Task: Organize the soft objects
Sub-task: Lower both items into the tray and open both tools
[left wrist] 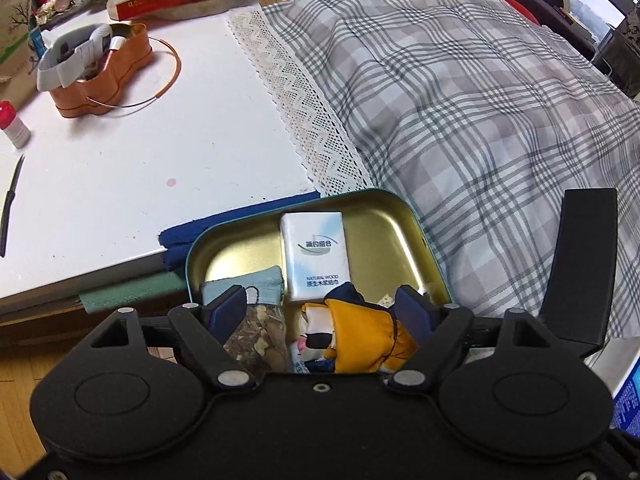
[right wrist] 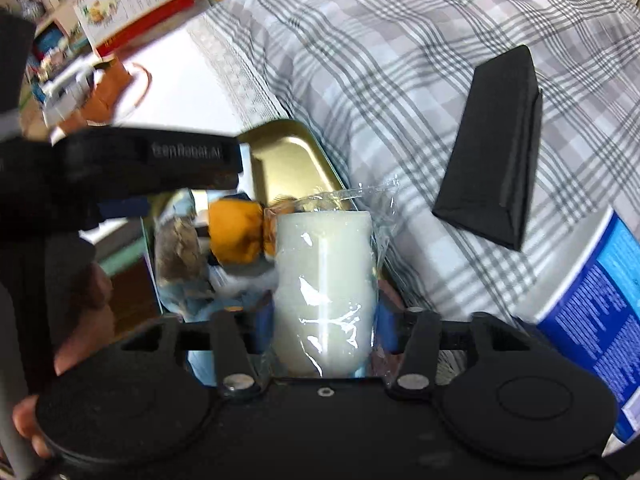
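Plaid bedcover (left wrist: 460,92) fills most of both views, lace trim (left wrist: 304,108) along its edge, white tabletop (left wrist: 120,168) to the left with a copper tin (left wrist: 104,76) on it. Black wedge-shaped piece (right wrist: 496,148) lies on the plaid, apart from everything else.

Tin (left wrist: 384,224), gold inside, sits at the table/bed boundary. Already in it: tissue pack (left wrist: 314,254) upright in the middle, blue cloth (left wrist: 244,286) at its left, a speckled brown pouch (left wrist: 256,340) below that, and an orange-and-navy soft toy (left wrist: 360,336) at the near edge.

Left gripper (left wrist: 320,312): jaws apart at a medium width, hanging over the near end of the tin. Left pad sits by the pouch and cloth, right pad beside the toy. Toy lies between the pads, no visible squeeze, so it reads as let go.

Right gripper (right wrist: 324,320): medium opening, with a white foam roll in clear wrap (right wrist: 326,280) standing between its blue pads, just right of the toy and over the tin's right rim. Frame is blurred; pads look just off the roll, though contact can't be ruled out.

Person's fingers (right wrist: 28,420) show at lower left of the right view.
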